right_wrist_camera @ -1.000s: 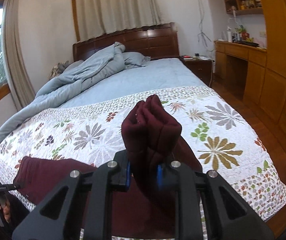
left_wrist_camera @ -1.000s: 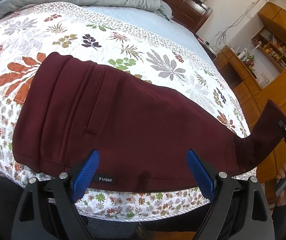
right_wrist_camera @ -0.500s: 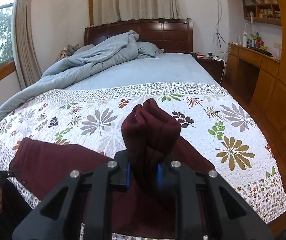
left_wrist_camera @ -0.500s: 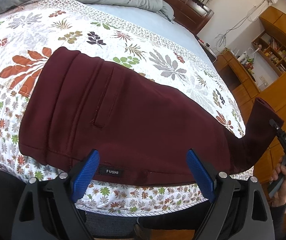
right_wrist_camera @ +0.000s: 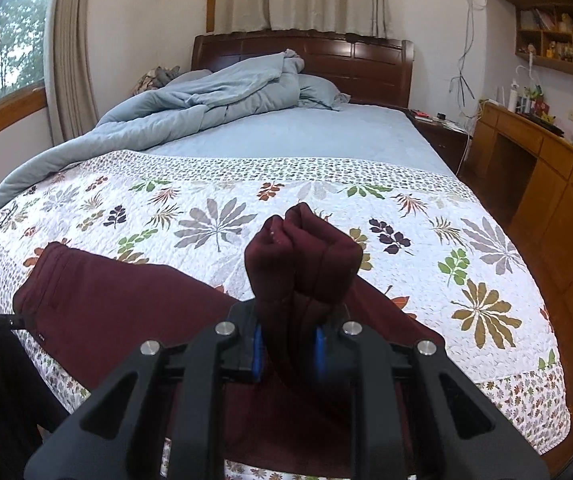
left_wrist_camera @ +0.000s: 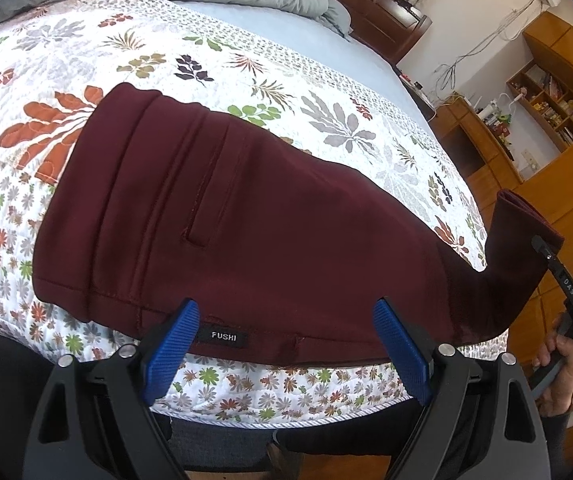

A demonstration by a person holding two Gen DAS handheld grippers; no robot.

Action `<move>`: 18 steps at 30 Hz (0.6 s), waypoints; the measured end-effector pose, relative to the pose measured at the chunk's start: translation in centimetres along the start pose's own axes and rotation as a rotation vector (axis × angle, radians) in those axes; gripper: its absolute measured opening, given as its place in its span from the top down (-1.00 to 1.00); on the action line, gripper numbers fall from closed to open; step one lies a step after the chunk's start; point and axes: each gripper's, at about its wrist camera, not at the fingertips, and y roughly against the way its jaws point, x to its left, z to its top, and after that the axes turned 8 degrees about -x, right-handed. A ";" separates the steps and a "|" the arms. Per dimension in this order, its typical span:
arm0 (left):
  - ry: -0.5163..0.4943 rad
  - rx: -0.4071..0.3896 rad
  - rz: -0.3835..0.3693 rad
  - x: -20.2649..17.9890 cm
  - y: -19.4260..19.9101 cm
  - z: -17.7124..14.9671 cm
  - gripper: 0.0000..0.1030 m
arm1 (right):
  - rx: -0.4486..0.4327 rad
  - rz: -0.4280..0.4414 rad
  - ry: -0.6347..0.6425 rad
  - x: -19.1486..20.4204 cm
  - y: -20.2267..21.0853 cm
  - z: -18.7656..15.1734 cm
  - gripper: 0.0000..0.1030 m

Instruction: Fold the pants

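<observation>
Dark maroon pants [left_wrist_camera: 246,224] lie folded lengthwise across the foot of the bed, waistband to the left, a "FUSHI" label at the near edge. My left gripper [left_wrist_camera: 286,344] is open and empty, its blue fingers [left_wrist_camera: 170,344] hovering just over the near edge of the pants. My right gripper [right_wrist_camera: 286,344] is shut on the bunched leg cuffs [right_wrist_camera: 302,256] and holds them lifted above the quilt. In the left wrist view the right gripper [left_wrist_camera: 566,292] shows at the far right with the raised leg end [left_wrist_camera: 514,264].
A white leaf-patterned quilt [right_wrist_camera: 426,240] covers the bed's foot; a rumpled blue duvet [right_wrist_camera: 206,104] lies by the wooden headboard [right_wrist_camera: 366,64]. A wooden desk and shelves [right_wrist_camera: 526,136] stand to the right, with wood floor beside the bed.
The left gripper has drawn back and risen slightly, still open. The right gripper has lifted the cuffs and swung its view toward the bed's middle.
</observation>
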 end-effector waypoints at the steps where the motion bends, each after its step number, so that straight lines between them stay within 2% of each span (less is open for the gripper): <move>1: 0.001 0.001 0.000 0.0 0.0 0.0 -0.74 | 0.002 -0.001 0.011 0.2 -0.1 -0.1 0.66; 7: -0.001 0.007 0.001 0.1 -0.1 -0.1 -0.74 | 0.018 -0.014 0.088 1.7 -0.7 -0.8 0.66; 11: 0.003 0.008 0.001 0.2 0.0 0.0 -0.74 | 0.030 -0.049 0.199 3.4 -1.5 -1.8 0.66; 15: 0.006 0.008 0.002 0.4 0.1 -0.1 -0.74 | 0.020 -0.120 0.420 6.7 -2.3 -4.0 0.66; 16: 0.006 0.009 0.002 0.4 0.1 -0.1 -0.74 | 0.012 -0.151 0.519 8.0 -2.7 -5.1 0.66; 18: 0.008 0.010 0.004 0.6 0.1 -0.1 -0.74 | 0.011 -0.176 0.637 9.4 -3.3 -6.8 0.66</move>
